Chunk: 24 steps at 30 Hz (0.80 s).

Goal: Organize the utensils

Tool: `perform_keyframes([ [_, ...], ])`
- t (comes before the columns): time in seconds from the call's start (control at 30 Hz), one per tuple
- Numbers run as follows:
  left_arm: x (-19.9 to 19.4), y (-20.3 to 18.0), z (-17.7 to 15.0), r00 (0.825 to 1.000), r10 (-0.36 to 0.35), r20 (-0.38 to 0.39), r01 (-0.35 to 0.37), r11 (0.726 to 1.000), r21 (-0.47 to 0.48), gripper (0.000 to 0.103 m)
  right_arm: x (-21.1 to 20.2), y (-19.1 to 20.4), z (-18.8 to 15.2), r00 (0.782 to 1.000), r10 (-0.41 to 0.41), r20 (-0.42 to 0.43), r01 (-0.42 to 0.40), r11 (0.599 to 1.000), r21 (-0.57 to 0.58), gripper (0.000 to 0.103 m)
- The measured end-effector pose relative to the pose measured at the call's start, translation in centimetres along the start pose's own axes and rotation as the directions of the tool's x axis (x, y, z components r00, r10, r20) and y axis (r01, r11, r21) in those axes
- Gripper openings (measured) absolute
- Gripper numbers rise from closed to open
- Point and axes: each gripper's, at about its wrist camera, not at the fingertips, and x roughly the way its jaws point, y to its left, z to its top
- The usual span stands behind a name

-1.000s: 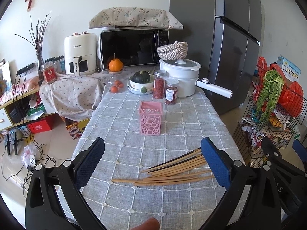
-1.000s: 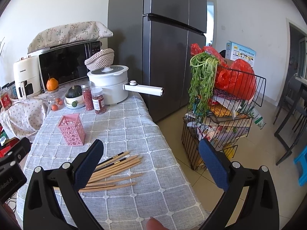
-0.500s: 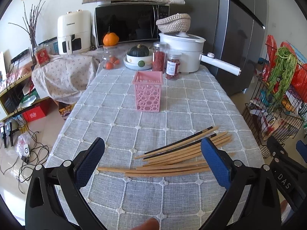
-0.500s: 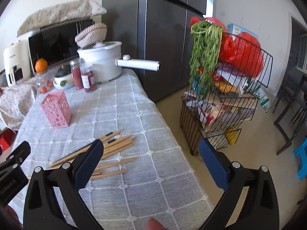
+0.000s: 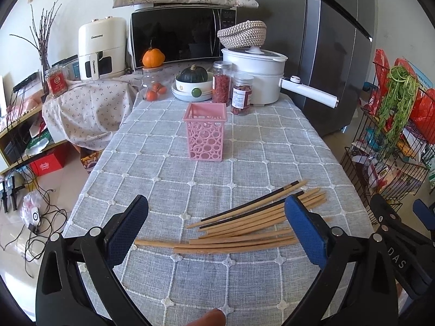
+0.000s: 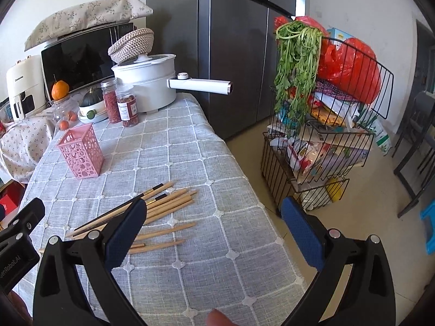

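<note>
Approach stage, nothing picked yet. Your left gripper (image 5: pixel 216 218) and right gripper (image 6: pixel 213 216) both hang wide apart and empty. The chopsticks (image 5: pixel 252 224) lie loose on the cloth (image 5: pixel 244 146); the pink holder (image 5: pixel 205 131) stands beyond. Next, I judge: close on one pair near its middle.

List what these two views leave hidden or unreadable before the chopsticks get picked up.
- Chopsticks: right ends hidden behind the left gripper finger, left wrist view; the right gripper finger covers their middles, right wrist view. Exact count unclear.
- Pink basket: inside hidden by its walls, both views.
- Jar labels: too small to read.
</note>
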Motion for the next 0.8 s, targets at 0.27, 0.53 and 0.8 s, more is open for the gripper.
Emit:
perform_keyframes([
  [0.27, -0.1, -0.3, 0.1, 1.0, -0.004, 0.0, 0.004, 1.0, 0.004, 0.096, -0.3, 0.1, 0.1, 1.0, 0.006, 0.011, -0.006, 1.0, -0.006, 0.097],
  [0.53, -0.8, -0.5, 0.2, 1.0, -0.011, 0.019, 0.011, 1.0, 0.001, 0.096, -1.3, -0.2, 0.3, 0.999, 0.005, 0.035, -0.005, 1.0, 0.003, 0.097],
  [0.8, -1.7, -0.5, 0.3, 0.999, -0.011, 0.052, 0.011, 1.0, 0.011, 0.096, -2.0, -0.5, 0.4, 0.999, 0.008, 0.051, -0.009, 1.0, 0.016, 0.097],
])
